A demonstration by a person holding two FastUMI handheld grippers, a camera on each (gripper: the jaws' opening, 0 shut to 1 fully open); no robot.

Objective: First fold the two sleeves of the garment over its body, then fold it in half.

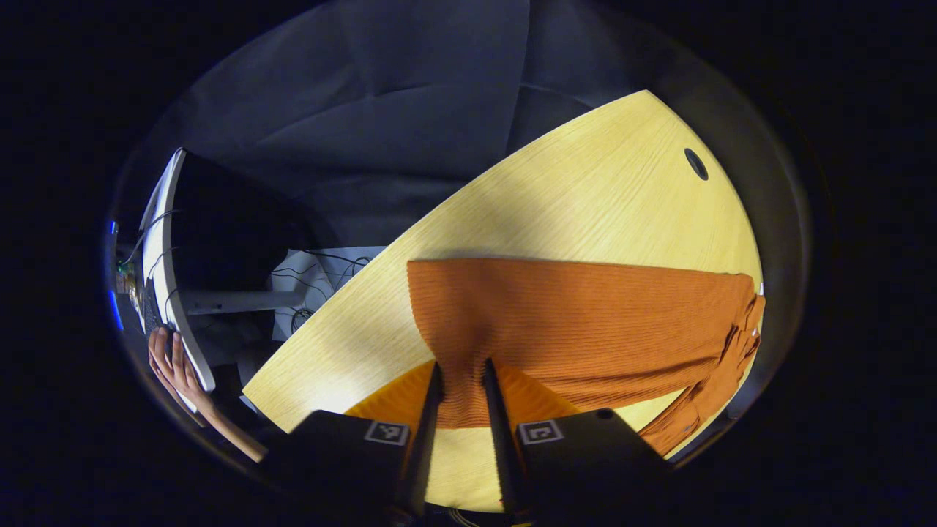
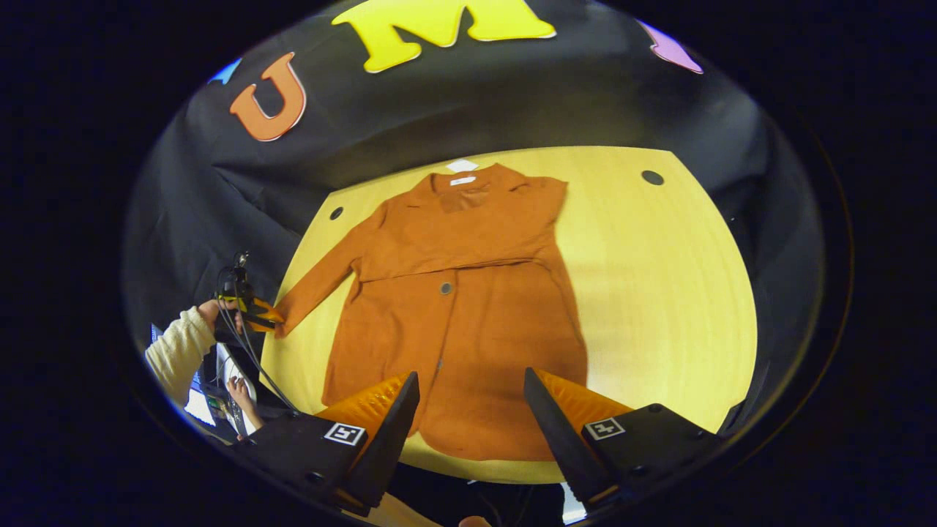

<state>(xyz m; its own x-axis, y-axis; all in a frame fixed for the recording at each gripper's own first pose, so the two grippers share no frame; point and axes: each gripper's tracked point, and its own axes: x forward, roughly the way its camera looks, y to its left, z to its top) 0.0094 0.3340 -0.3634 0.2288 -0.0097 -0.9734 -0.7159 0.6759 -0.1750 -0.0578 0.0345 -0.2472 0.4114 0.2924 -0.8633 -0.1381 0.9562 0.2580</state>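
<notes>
Orange garment (image 2: 461,315) lies flat on the yellow table (image 2: 659,293), collar toward the booth wall; one sleeve (image 2: 468,234) already folded across the chest, other sleeve (image 2: 318,282) still out to the side. Left gripper (image 1: 461,377) clamped on that sleeve's cuff, fingers nearly together w/ fabric between. Right gripper (image 2: 468,391) hovers over the hem, fingers wide apart, holding nothing.
</notes>
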